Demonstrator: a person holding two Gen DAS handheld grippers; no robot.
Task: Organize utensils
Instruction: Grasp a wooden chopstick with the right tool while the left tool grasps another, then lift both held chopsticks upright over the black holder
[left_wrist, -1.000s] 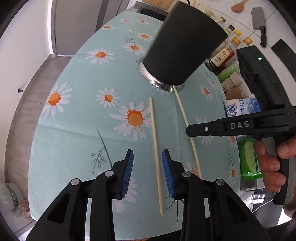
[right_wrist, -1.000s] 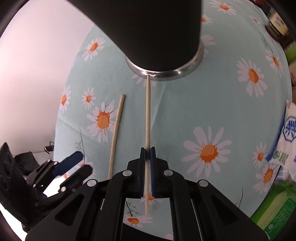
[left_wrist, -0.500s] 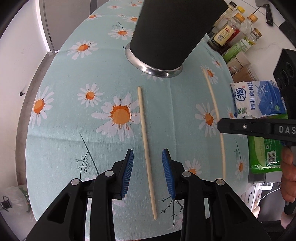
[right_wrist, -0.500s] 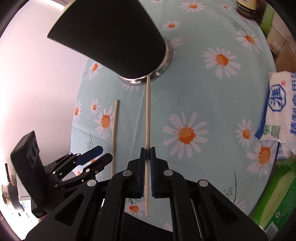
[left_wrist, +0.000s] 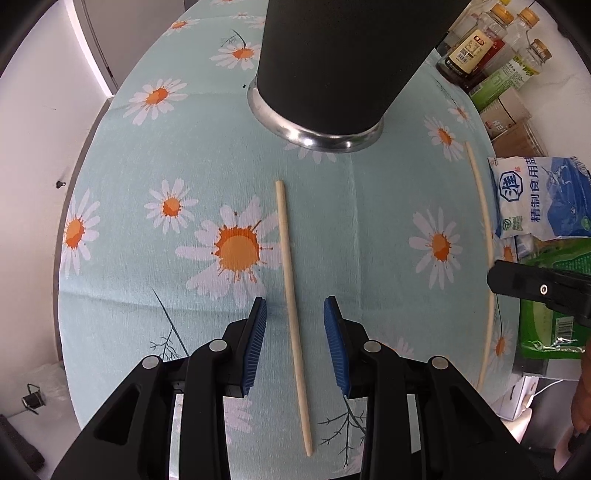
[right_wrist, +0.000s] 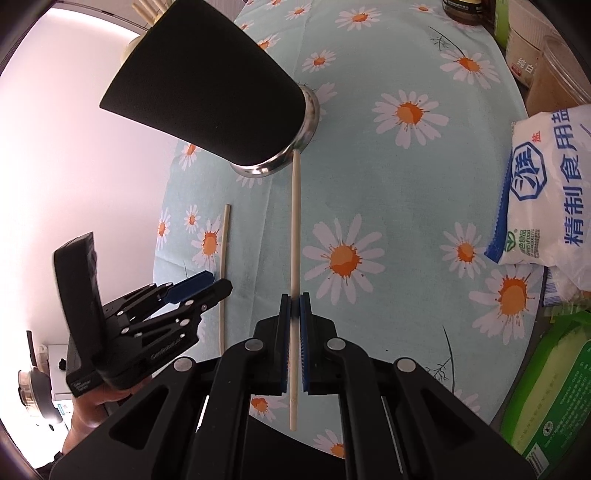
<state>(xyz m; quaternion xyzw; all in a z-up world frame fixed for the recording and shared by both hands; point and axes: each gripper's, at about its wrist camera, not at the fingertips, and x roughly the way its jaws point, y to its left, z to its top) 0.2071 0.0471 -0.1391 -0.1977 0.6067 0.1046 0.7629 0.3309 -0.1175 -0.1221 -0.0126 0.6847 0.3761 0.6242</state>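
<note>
Your right gripper (right_wrist: 293, 310) is clamped on one chopstick (right_wrist: 294, 221), apparently lifted, while your left gripper (left_wrist: 294, 332) stands apart astride the other chopstick (left_wrist: 288, 258) near the table's near edge: centre it, then close.

We look steeply down along each gripper's fingers (left_wrist: 258, 343), close above the daisy-cloth surface (left_wrist: 147, 288). Both views face the black holder (left_wrist: 332, 55); the right view sits to its right and higher. We share the holder (right_wrist: 207, 85) and both chopsticks before it.
</note>
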